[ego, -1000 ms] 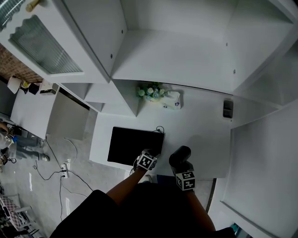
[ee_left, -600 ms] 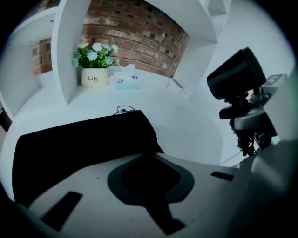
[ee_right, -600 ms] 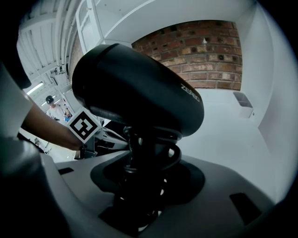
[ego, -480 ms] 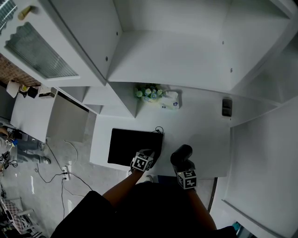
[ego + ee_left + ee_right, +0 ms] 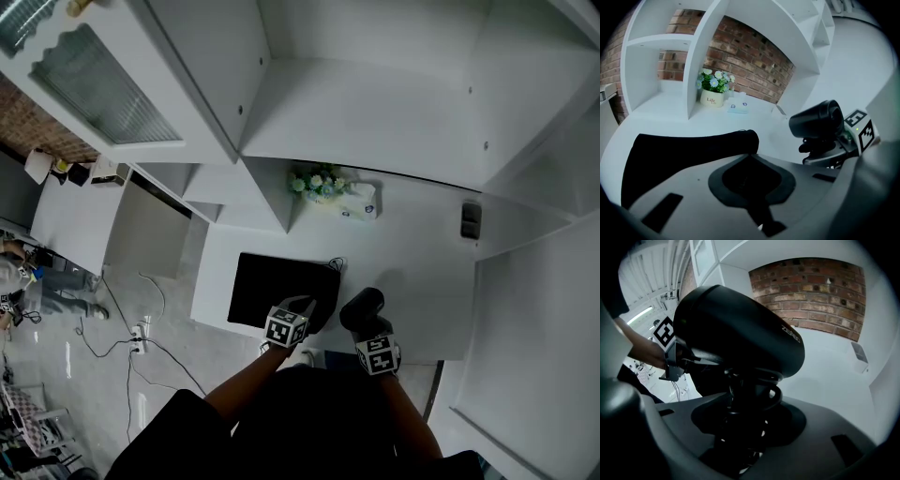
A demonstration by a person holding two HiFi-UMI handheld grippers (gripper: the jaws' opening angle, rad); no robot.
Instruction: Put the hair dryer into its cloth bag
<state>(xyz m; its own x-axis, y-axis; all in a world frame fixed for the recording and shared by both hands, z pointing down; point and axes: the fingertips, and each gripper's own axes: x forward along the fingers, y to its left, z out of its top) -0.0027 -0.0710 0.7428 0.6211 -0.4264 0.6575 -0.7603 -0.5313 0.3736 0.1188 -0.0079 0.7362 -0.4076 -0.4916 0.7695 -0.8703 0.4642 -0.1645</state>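
The cloth bag (image 5: 272, 286), black and flat, lies on the white table (image 5: 422, 253), its long side running left to right in the head view. The left gripper (image 5: 305, 309) is at the bag's near right corner. Its jaws are closed almost fully and pinch the bag's black fabric between them. In the left gripper view the bag's edge lifts off the table towards the jaw tips. Just to the right of the bag, and apart from it, is the hair dryer (image 5: 362, 307), gripped by the right gripper (image 5: 372, 330). That gripper's jaws stand wide yet are clamped on the dryer's handle. In the right gripper view the handle, with dark cord looped round it, fills the gap between the jaws, and the black barrel looms beyond them, tilted. Whether the dryer touches the table I cannot tell. The two grippers sit side by side on the bag's near right, close but not touching, and the person's bare forearms reach in from the bag's near side. Well beyond the bag's far edge stands a small flower pot (image 5: 317, 183) of white and blue blooms. A tissue pack (image 5: 361, 204) lies just to the pot's right. Both sit below the white shelves (image 5: 356, 122) that rise behind the bag.
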